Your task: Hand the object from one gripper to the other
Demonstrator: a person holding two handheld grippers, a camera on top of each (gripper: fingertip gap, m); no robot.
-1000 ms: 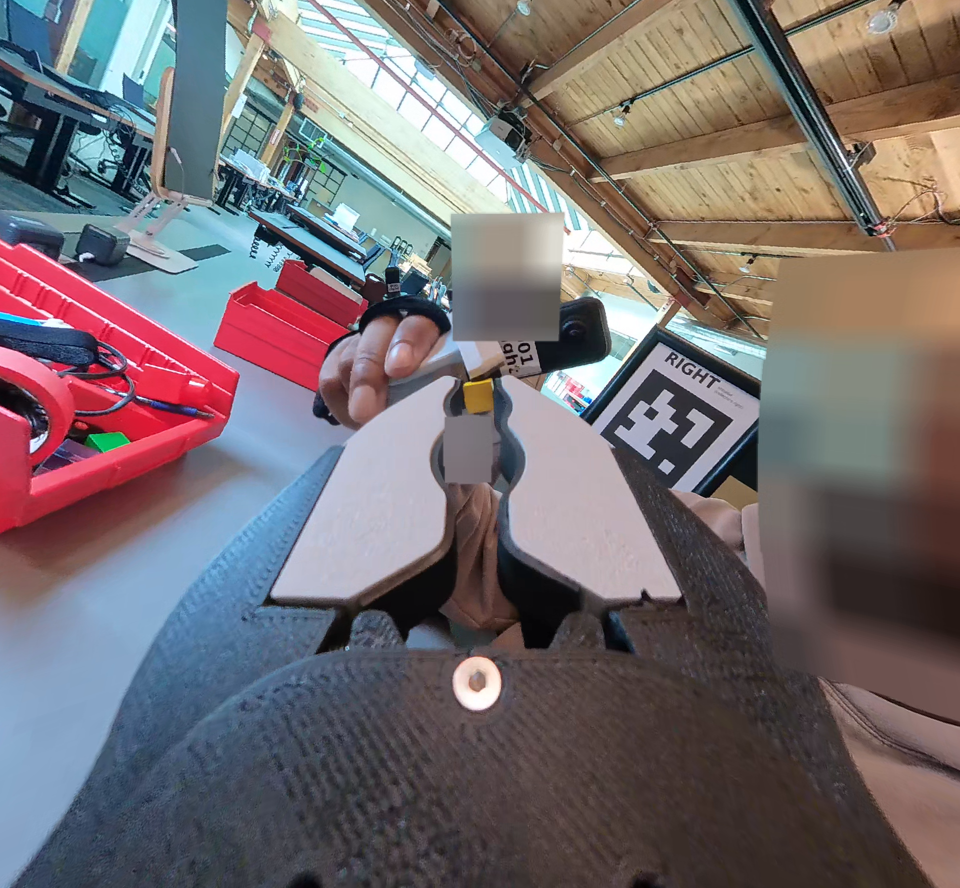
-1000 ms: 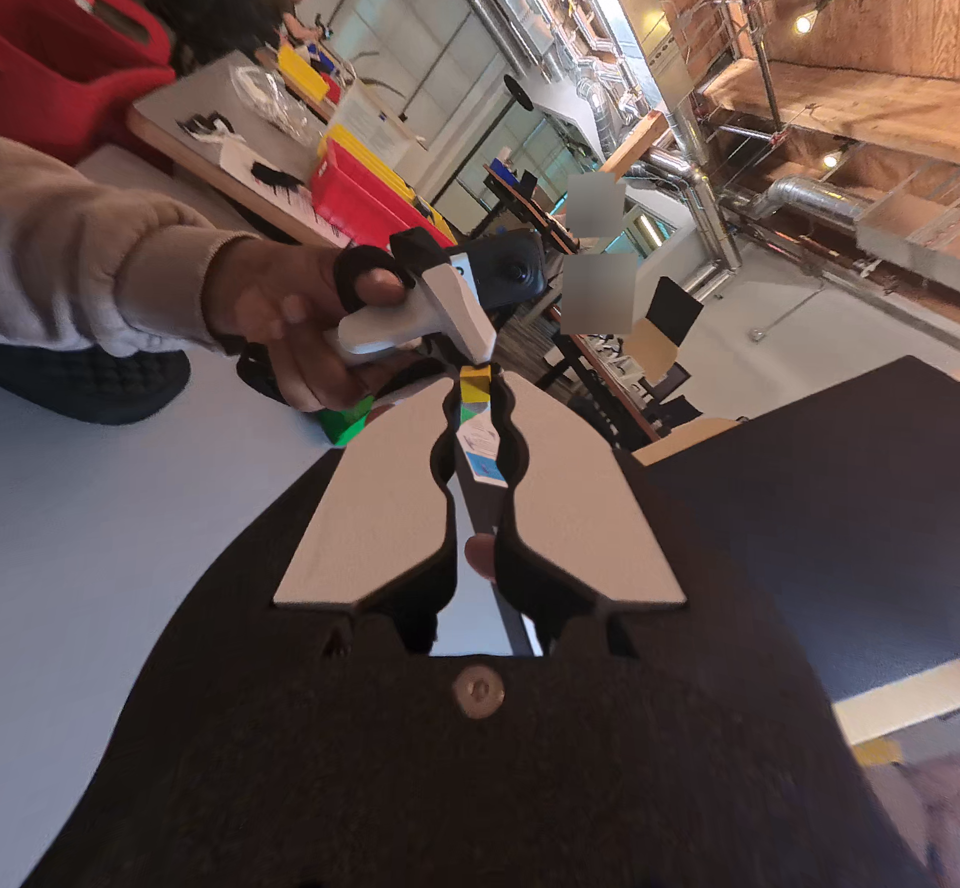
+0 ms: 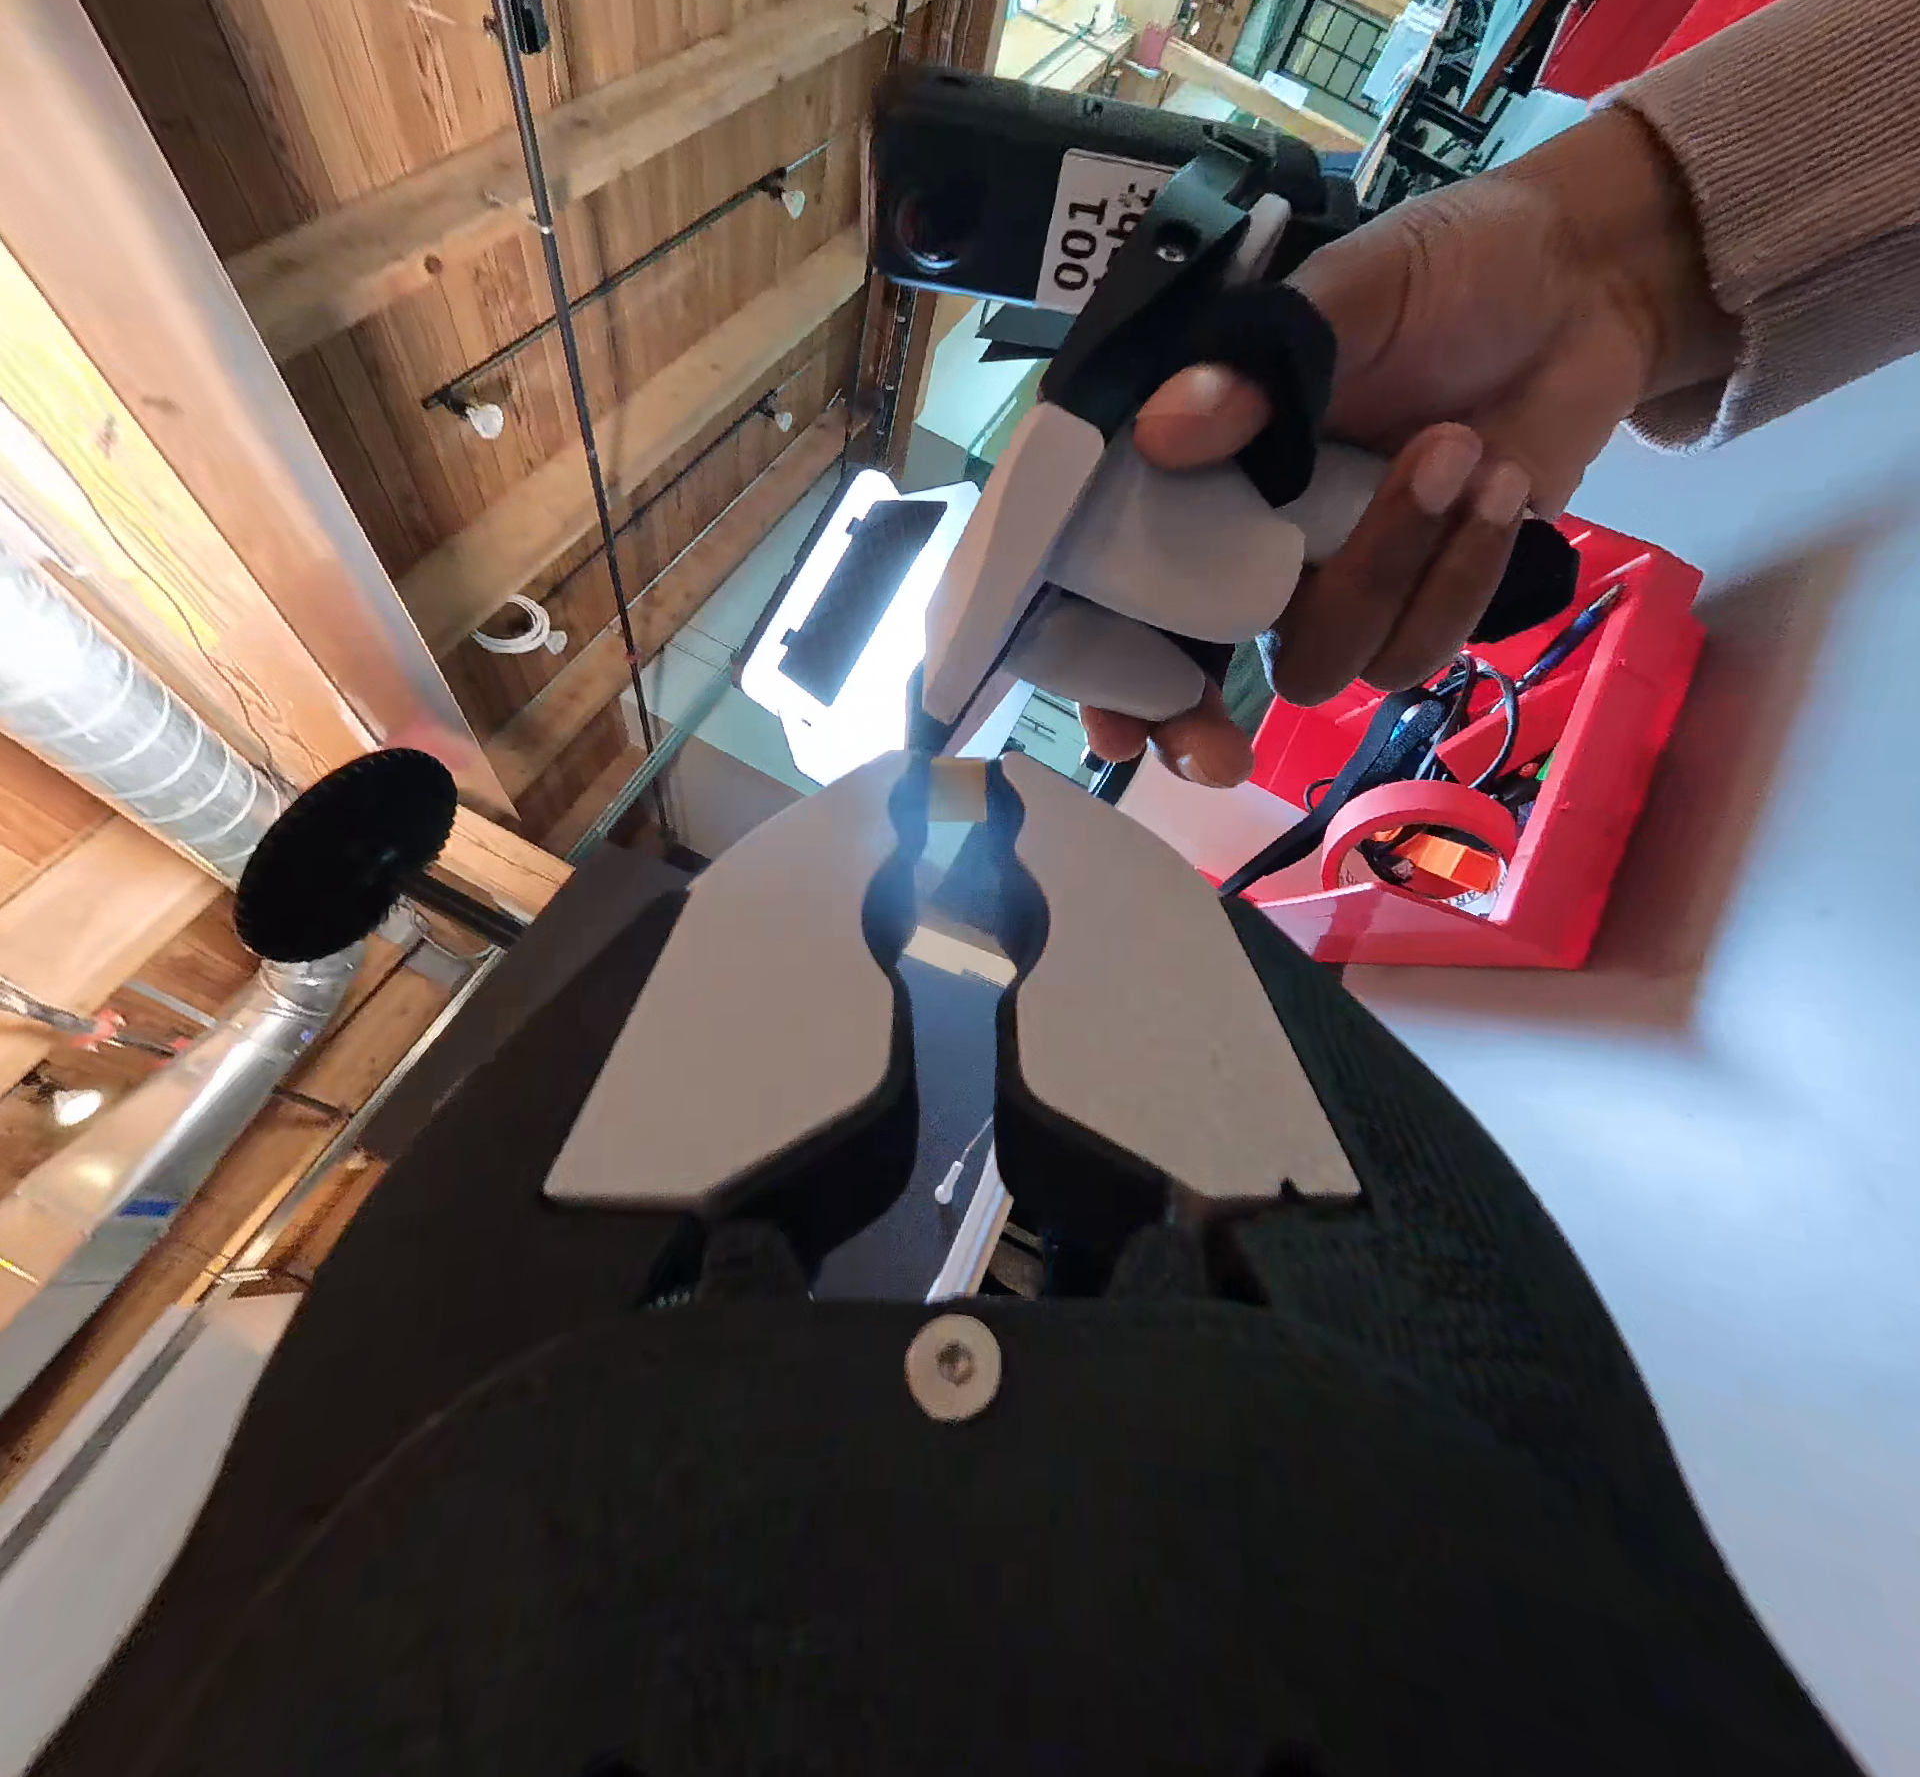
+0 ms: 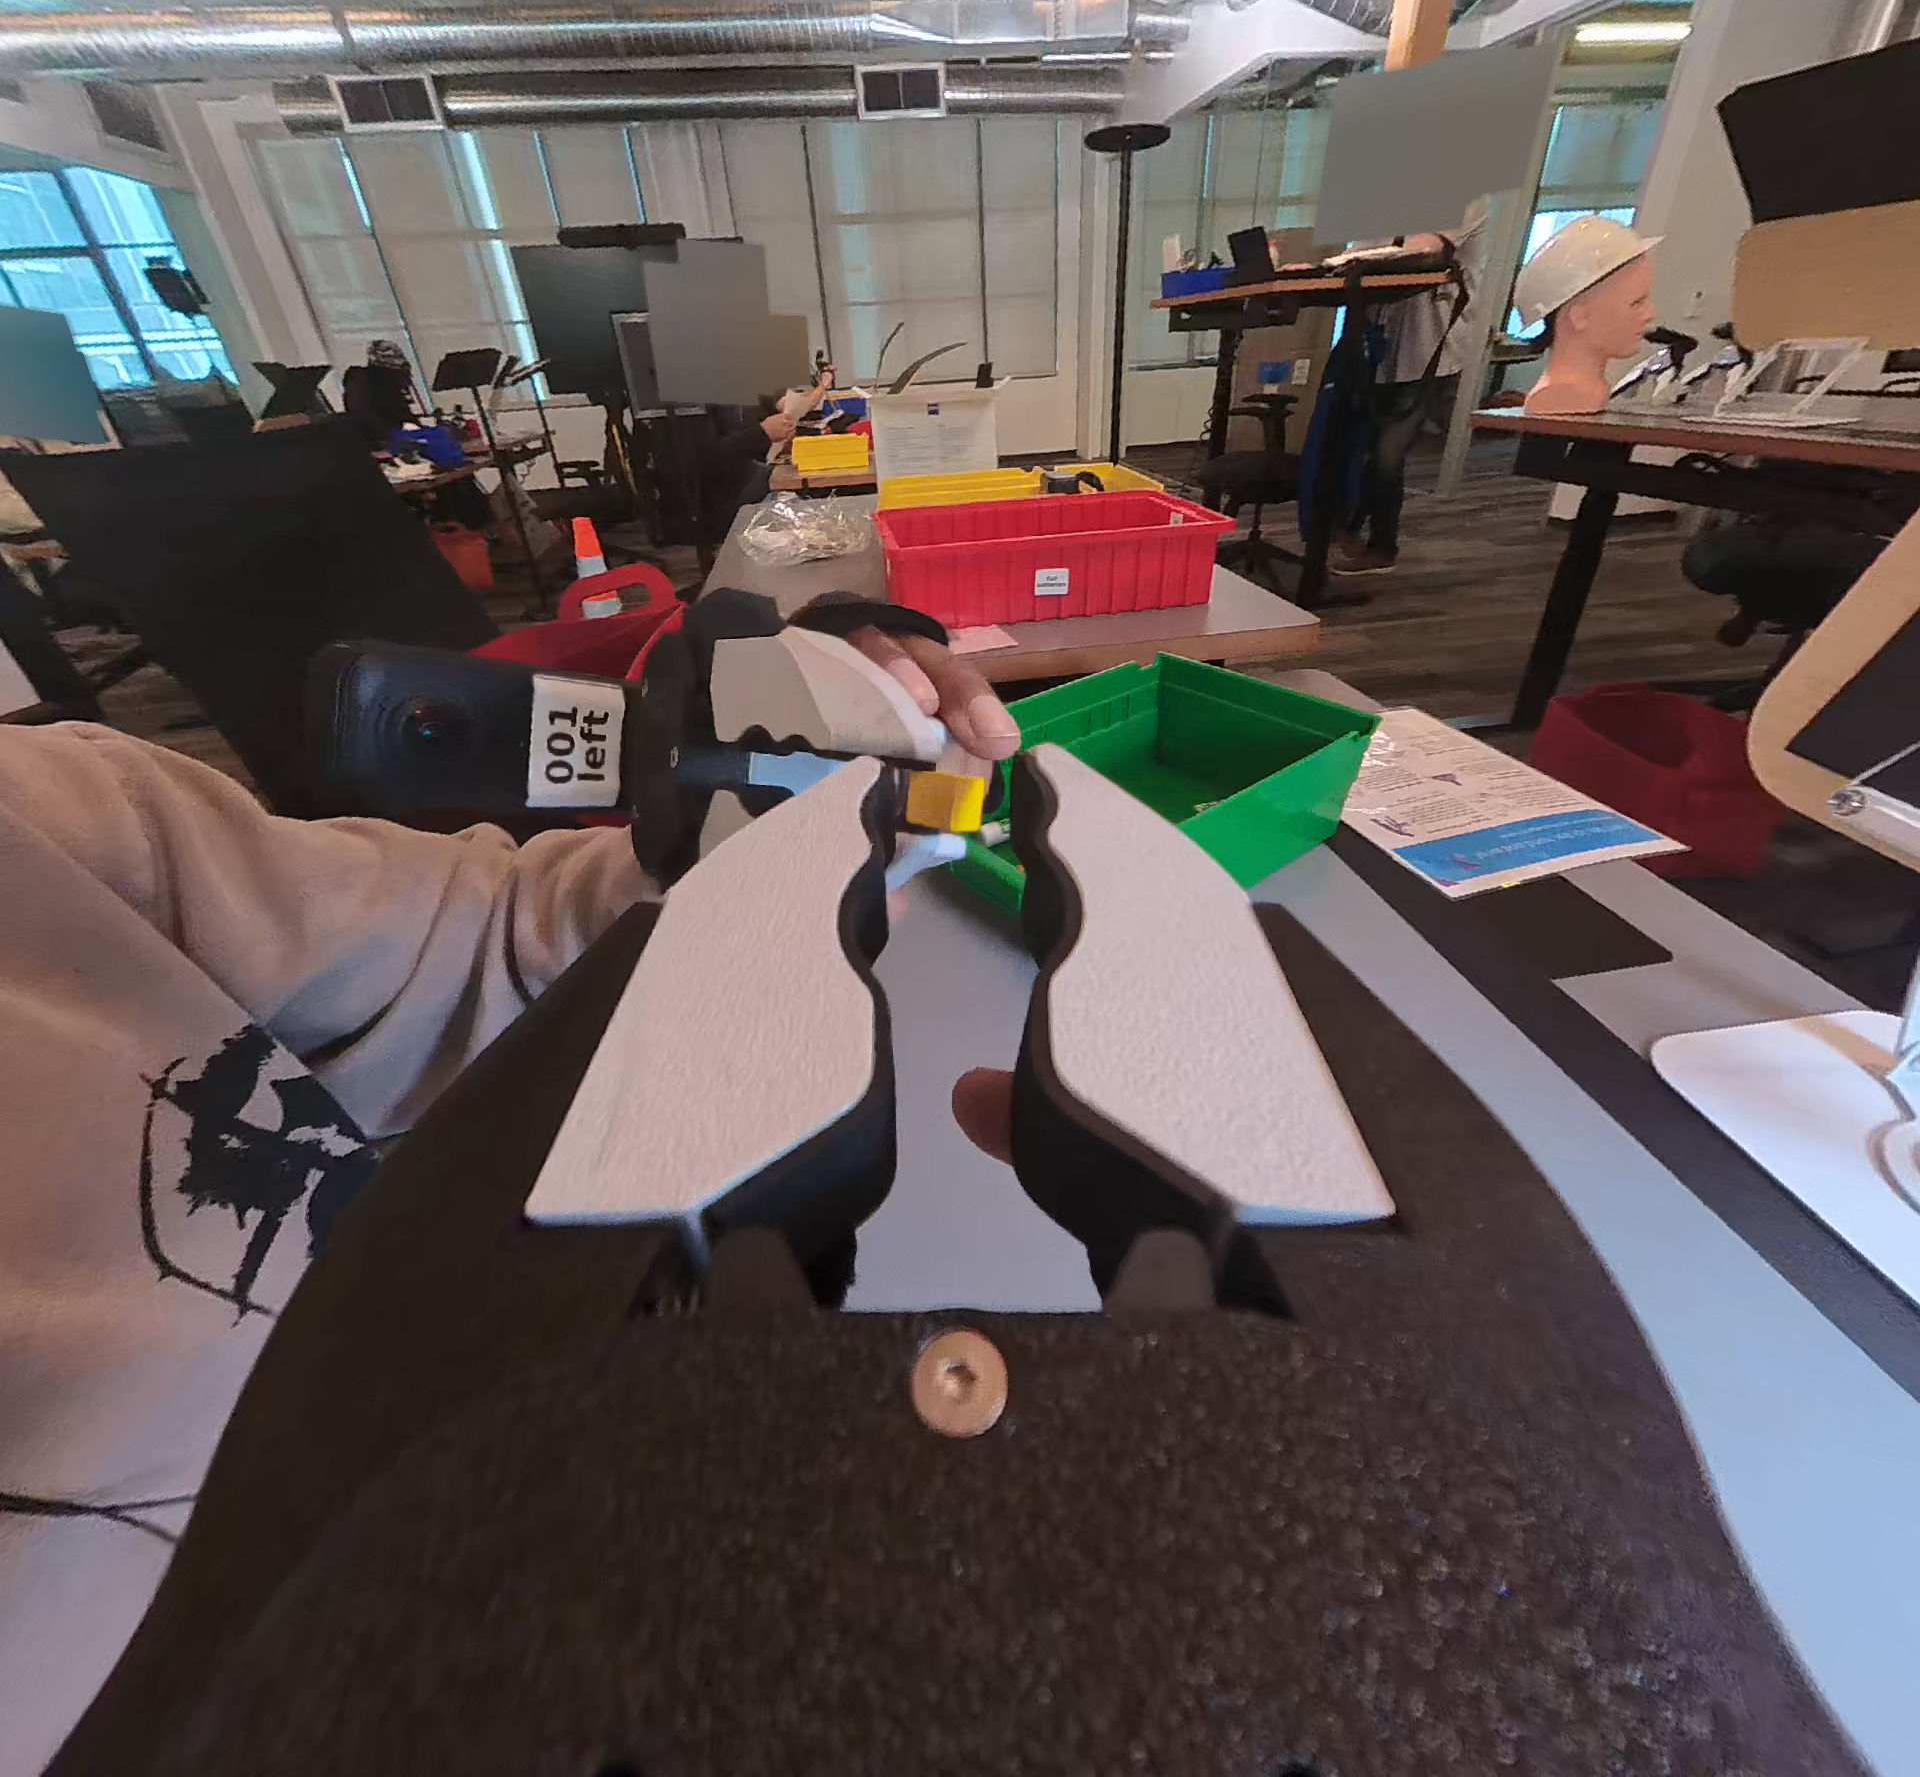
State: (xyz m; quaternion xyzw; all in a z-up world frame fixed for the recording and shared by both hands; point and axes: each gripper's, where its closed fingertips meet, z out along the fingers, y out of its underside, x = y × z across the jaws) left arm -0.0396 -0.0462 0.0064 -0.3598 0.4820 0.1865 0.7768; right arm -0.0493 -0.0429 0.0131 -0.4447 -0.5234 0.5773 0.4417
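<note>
Here, a small yellow block (image 4: pixel 943 800) is up in the air above the grey surface (image 3: pixel 1714 1208), right where the two sets of fingers meet. In the right wrist view the left gripper (image 4: pixel 945 792) comes in from the left side, held in a hand (image 4: pixel 940 688) with a beige sleeve behind it. One of its grey fingers lies on top of the block and the other one sits under it, so the block looks pinched between them. In the left wrist view the block shows at the very tips of those fingers, though bright glare washes out one side and hides the contact there.

The right gripper (image 3: pixel 935 725) is held in the person's other hand (image 3: pixel 1455 439) and points down towards the block in the left wrist view. Seen from its own camera, its fingers stand a little way apart on either side of the block. The block is close against the finger on the left of that picture, and a clear gap shows beside the finger on the right. So these fingers are part open and are not pressing on the block.

Behind the block a green bin (image 4: pixel 1278 823) rests on the surface, with a printed sheet of paper (image 4: pixel 1507 813) just beside it. A red bin (image 3: pixel 1455 938) holding a roll of red tape (image 3: pixel 1423 818) and some cables sits further off on the surface.
</note>
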